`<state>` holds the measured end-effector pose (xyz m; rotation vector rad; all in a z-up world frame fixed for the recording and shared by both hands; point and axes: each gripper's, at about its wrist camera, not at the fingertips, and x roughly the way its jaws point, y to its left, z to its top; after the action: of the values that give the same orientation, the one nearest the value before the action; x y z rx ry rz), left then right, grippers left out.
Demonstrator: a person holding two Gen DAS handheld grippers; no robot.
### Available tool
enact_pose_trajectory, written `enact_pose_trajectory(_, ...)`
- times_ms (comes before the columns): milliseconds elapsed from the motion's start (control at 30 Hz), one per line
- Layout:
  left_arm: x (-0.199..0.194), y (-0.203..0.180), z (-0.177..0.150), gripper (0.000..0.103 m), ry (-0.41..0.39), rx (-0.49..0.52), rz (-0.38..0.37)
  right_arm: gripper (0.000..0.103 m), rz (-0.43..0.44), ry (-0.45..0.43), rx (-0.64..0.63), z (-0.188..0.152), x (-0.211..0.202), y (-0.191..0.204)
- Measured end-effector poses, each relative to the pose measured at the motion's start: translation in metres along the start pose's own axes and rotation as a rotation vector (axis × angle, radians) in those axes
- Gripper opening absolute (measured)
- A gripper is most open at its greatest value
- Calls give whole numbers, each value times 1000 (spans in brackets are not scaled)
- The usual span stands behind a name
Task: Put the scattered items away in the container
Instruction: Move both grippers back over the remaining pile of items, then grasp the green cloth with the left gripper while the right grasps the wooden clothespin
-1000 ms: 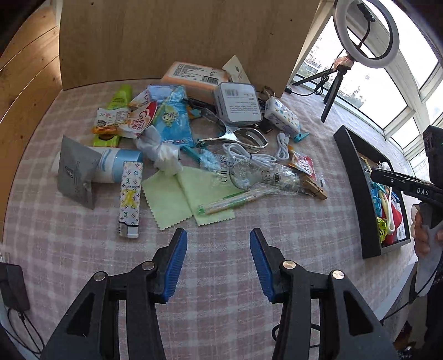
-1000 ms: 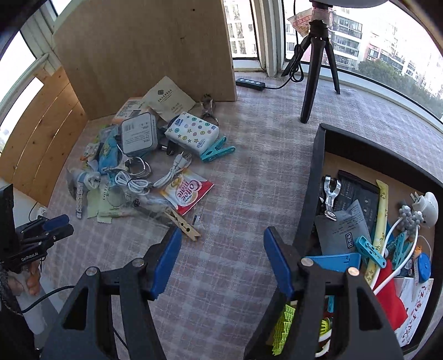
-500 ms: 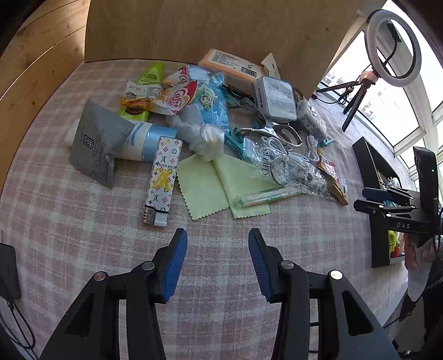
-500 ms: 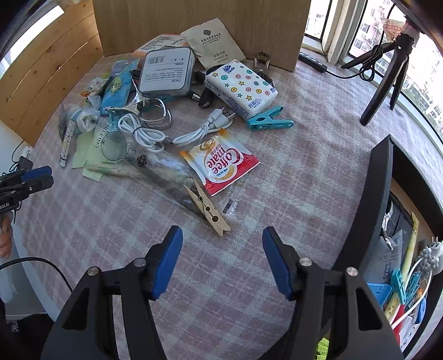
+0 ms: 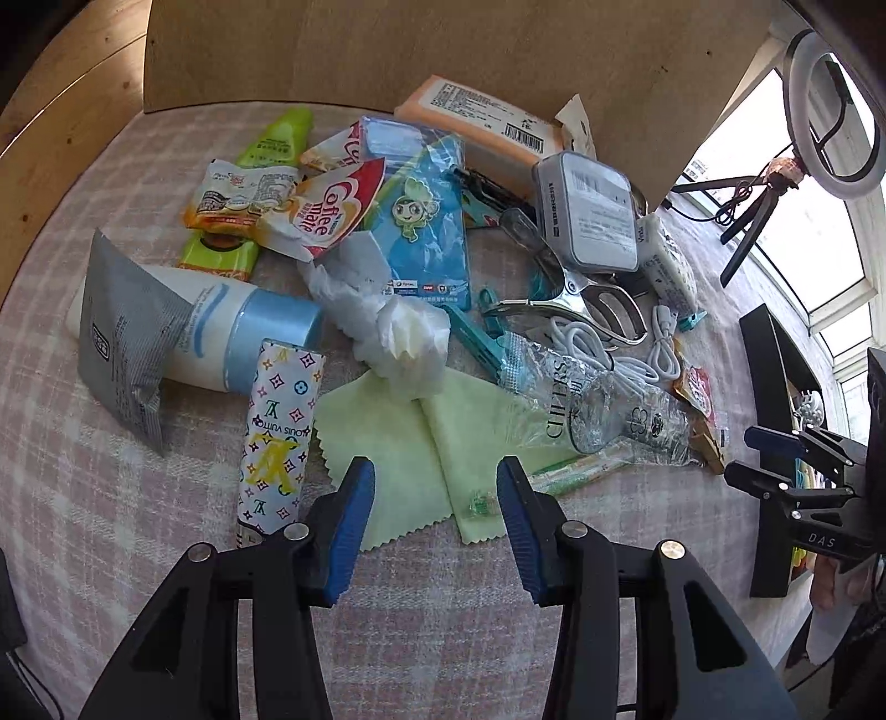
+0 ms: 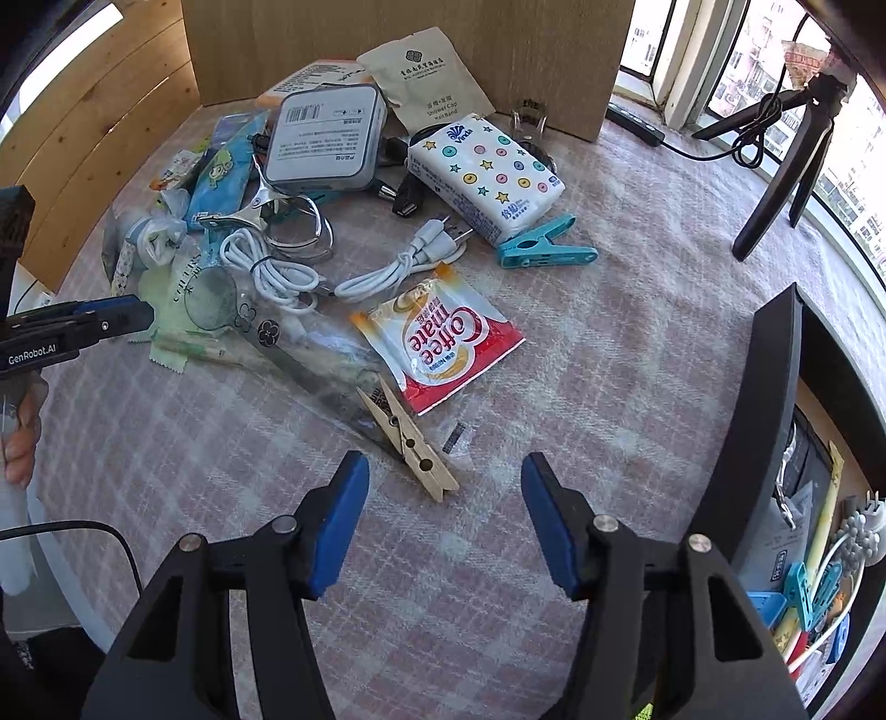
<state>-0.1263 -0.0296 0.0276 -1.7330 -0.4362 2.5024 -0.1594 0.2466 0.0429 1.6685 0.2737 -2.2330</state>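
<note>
Scattered items lie on the checked cloth. My left gripper [image 5: 434, 520] is open and empty, just above the near edge of a green cloth [image 5: 410, 443], beside a patterned tube [image 5: 277, 432]. My right gripper [image 6: 443, 520] is open and empty, just short of a wooden clothespin [image 6: 407, 437]. A Coffee mate sachet [image 6: 437, 343], white cable [image 6: 354, 271] and teal clip [image 6: 545, 246] lie beyond it. The black container [image 6: 775, 410] stands at the right with several items inside; it also shows in the left wrist view [image 5: 767, 421].
A wooden board [image 6: 387, 39] stands behind the pile. A black tripod [image 6: 786, 155] stands at the far right, and a ring light [image 5: 830, 111] shows in the left wrist view. A tissue pack [image 6: 487, 171] and grey box [image 6: 326, 138] lie at the back.
Both grippers have moved forward and down toward the pile. The left has closed in on the green cloth, the right has swung from the container toward the clothespin. Both stay open.
</note>
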Motion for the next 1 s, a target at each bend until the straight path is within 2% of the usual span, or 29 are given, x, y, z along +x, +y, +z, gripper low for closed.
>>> enact_pose_trajectory(67,5,-6,4,43,5,16,29,56,-1,4,-13,1,2,1)
enact_pose_trajectory(300,13,-21,12,43,18,74,58,56,-17,21,-47,5,10,4)
enact_pose_trajectory(367,14,-23,12,38,13,88,69,56,-15,20,-44,7,11,3)
enact_pose_trajectory(433,14,-23,11,22,7,98,81,56,-8,9,-43,9,8,4)
enact_pose_trajectory(533,13,-18,10,9,0,81,72,56,8,-16,-64,9,0,8)
enact_pose_trajectory(667,11,-10,10,4,-2,56,48,56,-4,-15,-97,13,1,14)
enact_pose_trajectory(767,9,-8,8,3,-3,53,42,47,-1,0,-94,17,7,15)
enact_pose_trajectory(833,8,-7,6,2,-1,47,34,33,-3,17,-85,19,12,14)
enact_pose_trajectory(867,7,-5,5,1,-1,44,28,32,8,18,-75,19,13,12)
enact_pose_trajectory(933,5,-1,3,1,2,29,12,22,23,22,-68,20,12,12)
enact_pose_trajectory(1000,3,2,0,1,7,18,-3,18,20,30,-82,17,10,13)
